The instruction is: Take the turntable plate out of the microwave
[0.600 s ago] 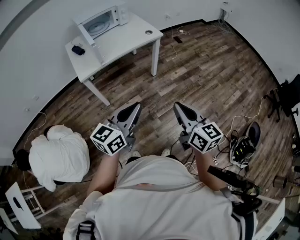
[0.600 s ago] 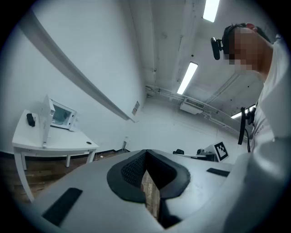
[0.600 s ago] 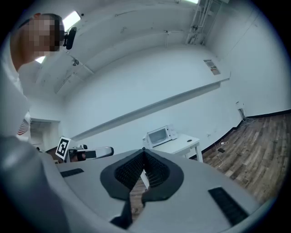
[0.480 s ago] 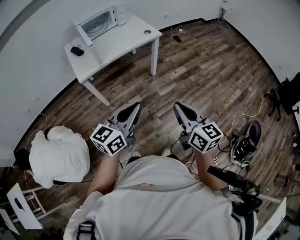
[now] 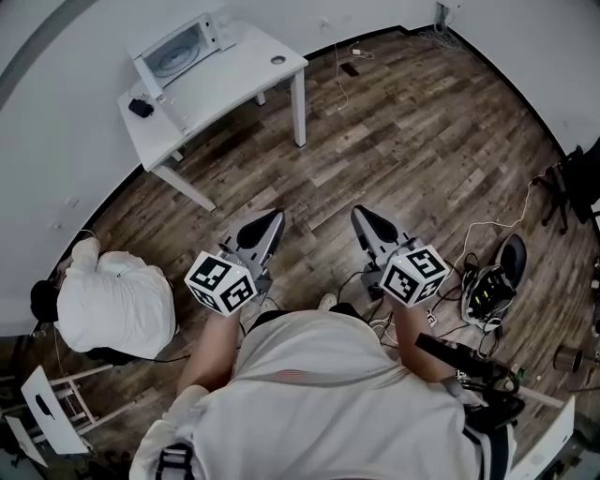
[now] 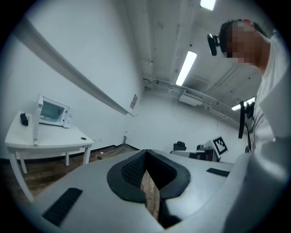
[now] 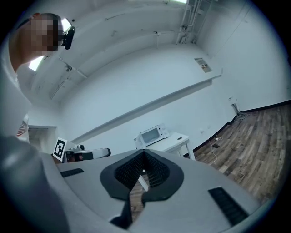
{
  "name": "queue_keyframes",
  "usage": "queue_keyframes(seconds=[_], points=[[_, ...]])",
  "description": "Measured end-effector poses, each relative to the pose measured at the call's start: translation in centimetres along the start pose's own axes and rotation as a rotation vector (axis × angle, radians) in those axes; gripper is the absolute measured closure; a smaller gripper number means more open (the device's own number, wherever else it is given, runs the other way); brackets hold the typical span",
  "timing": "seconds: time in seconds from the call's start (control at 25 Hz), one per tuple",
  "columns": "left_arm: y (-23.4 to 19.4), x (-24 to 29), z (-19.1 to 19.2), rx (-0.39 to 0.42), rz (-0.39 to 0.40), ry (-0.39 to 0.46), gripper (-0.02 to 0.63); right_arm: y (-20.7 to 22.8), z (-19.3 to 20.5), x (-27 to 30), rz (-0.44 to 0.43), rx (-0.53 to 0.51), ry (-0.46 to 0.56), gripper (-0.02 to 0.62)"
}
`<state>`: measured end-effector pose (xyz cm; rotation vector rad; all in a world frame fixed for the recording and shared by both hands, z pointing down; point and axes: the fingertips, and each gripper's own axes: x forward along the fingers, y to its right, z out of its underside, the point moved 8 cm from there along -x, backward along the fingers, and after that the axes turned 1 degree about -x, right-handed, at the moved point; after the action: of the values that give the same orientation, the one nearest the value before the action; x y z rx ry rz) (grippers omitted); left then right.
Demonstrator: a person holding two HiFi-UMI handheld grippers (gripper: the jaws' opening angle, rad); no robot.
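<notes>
Turntable plate [image 5: 173, 58], a faint pale disc behind door glass, sits far from your two grippers: left gripper [image 5: 273, 218] and right gripper [image 5: 360, 215] both pinch ribbed black pads [image 6: 129, 172] together on nothing. At eleven o'clock, one boxy white microwave [image 5: 214, 26] tops one smooth white table [image 5: 234, 80].

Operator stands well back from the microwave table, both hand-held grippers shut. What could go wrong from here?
1. Someone in white crouches beside the path to the table; a collision is possible.
2. The left hand-held gripper and right hand-held gripper are shut and empty; reaching into the microwave like that would likely knock things rather than grip.
3. A small dark object lies on the table near the microwave and may get swept off.
</notes>
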<state>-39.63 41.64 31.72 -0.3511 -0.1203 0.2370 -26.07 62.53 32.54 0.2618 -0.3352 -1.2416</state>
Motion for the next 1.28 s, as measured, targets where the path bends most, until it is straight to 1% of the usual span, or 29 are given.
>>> queue_keyframes(seconds=[0.08,0.12,0.28,0.4,0.52,0.64,0.92,1.08,1.28], points=[[1.4,1.4,0.5,0.066,0.001,-0.031,0.595,1.4,0.0,-0.6,-0.006,0.003,-0.002,0.592],[2.0,2.0,0.8,0.071,0.006,-0.035,0.595,2.1,0.0,-0.7,-0.010,0.002,-0.006,0.592],[3.1,3.7,2.0,0.040,0.011,-0.046,0.595,3.6,0.5,-0.8,-0.032,0.017,-0.014,0.592],[2.7,4.5,2.4,0.022,0.006,-0.059,0.597,4.3,1.0,-0.8,-0.039,0.026,-0.025,0.592],[1.6,5.5,2.3,-0.019,-0.003,-0.042,0.595,5.5,1.1,-0.4,-0.029,0.040,-0.034,0.592],[0.6,7.0,2.1,-0.042,-0.001,-0.025,0.595,6.7,0.9,-0.3,-0.008,0.039,-0.040,0.592],[-2.1,11.3,0.6,-0.024,0.044,-0.002,0.595,9.9,-1.1,1.8,0.042,0.010,-0.043,0.592],[-5.0,13.4,-0.7,-0.028,0.046,0.005,0.595,11.6,-2.4,4.8,0.051,0.003,-0.054,0.592],[-10.3,15.6,-3.0,-0.063,0.036,0.028,0.595,12.9,-4.6,10.3,0.041,-0.025,-0.079,0.592]])
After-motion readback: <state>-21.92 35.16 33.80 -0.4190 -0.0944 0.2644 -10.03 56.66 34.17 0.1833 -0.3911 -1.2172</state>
